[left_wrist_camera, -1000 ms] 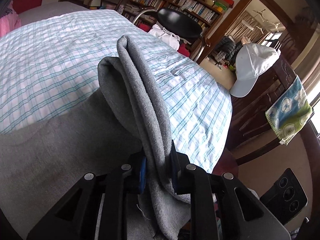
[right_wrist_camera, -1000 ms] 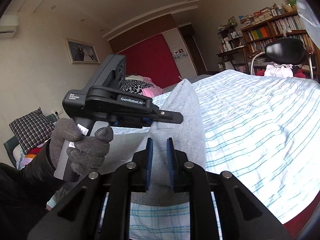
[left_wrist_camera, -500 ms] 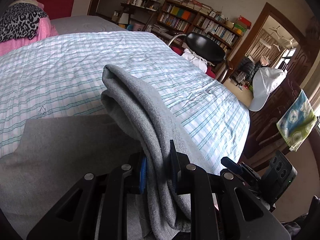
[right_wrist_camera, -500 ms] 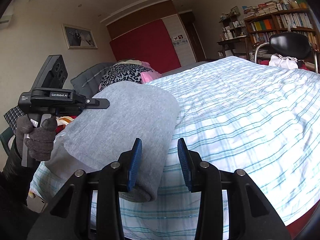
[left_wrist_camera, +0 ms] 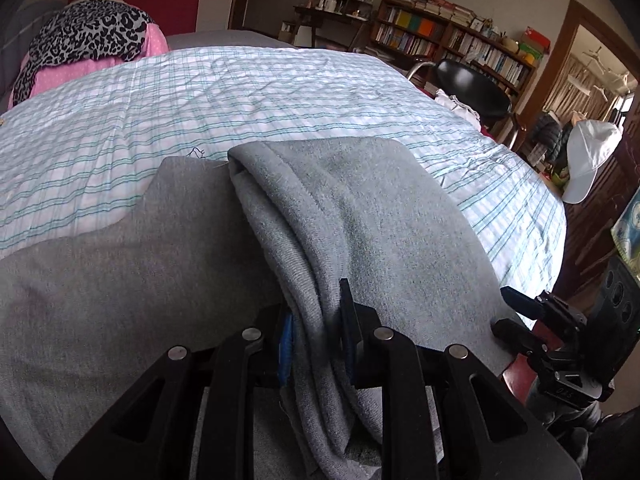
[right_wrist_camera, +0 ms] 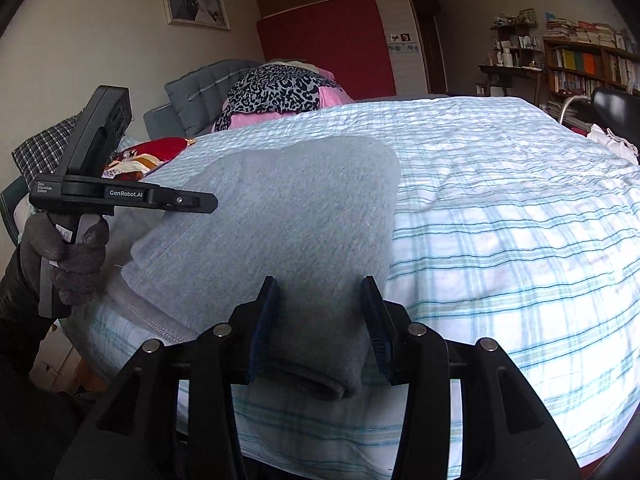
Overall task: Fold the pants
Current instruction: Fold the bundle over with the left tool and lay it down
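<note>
The grey pants (left_wrist_camera: 360, 216) lie folded over themselves on the striped bed (left_wrist_camera: 200, 112). My left gripper (left_wrist_camera: 316, 332) is shut on a bunched edge of the pants at the near side. In the right wrist view the pants (right_wrist_camera: 280, 232) lie flat as a folded stack near the bed's front left edge. My right gripper (right_wrist_camera: 320, 312) is open, its jaws standing on either side of the fold's near corner, holding nothing. The left gripper (right_wrist_camera: 120, 200) shows there at the pants' left edge, and the right gripper (left_wrist_camera: 560, 336) shows in the left wrist view.
Pillows and a leopard-print cloth (right_wrist_camera: 276, 88) lie at the bed's head. A black chair (left_wrist_camera: 472, 84) and bookshelves (left_wrist_camera: 452, 40) stand beyond the bed's far side. A white cap (left_wrist_camera: 588, 160) hangs on dark furniture to the right.
The lifted pants have been laid down onto the lower layer. My right gripper has let go and opened wide. My left gripper keeps its hold and has lowered.
</note>
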Tool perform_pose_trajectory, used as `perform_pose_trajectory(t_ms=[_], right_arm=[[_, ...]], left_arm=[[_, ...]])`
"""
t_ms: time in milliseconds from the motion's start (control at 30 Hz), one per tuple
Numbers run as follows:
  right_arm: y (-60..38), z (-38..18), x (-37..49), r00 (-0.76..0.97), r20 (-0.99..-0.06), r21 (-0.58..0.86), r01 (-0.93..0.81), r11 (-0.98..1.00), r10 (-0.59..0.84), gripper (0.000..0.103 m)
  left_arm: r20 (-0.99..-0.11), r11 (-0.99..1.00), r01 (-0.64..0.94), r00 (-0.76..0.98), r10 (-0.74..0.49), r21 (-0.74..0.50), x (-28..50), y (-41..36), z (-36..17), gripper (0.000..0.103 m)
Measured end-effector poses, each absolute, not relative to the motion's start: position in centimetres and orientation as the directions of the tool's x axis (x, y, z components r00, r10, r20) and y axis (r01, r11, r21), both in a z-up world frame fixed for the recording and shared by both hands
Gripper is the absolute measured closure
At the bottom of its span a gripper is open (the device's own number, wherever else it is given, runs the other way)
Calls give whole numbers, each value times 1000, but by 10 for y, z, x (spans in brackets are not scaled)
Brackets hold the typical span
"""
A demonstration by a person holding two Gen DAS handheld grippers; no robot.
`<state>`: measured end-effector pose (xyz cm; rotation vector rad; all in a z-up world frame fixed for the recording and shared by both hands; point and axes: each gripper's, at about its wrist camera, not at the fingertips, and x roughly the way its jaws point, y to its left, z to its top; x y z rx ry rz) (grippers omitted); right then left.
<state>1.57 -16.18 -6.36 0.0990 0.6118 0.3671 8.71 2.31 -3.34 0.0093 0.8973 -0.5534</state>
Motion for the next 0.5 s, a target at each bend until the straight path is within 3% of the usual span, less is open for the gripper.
perform_pose_trajectory(t_ms=[300,500], right_arm=[[-145,-66,11,748,-558,174,-316,933,358,55],[-150,-52,13,776,-500,219,-316,923,384,55]], left_arm=[[-739,845,432,446,-505,-317,94,35,-53,77],[-741,846,434,448,-501,-310,86,36,-49,77]])
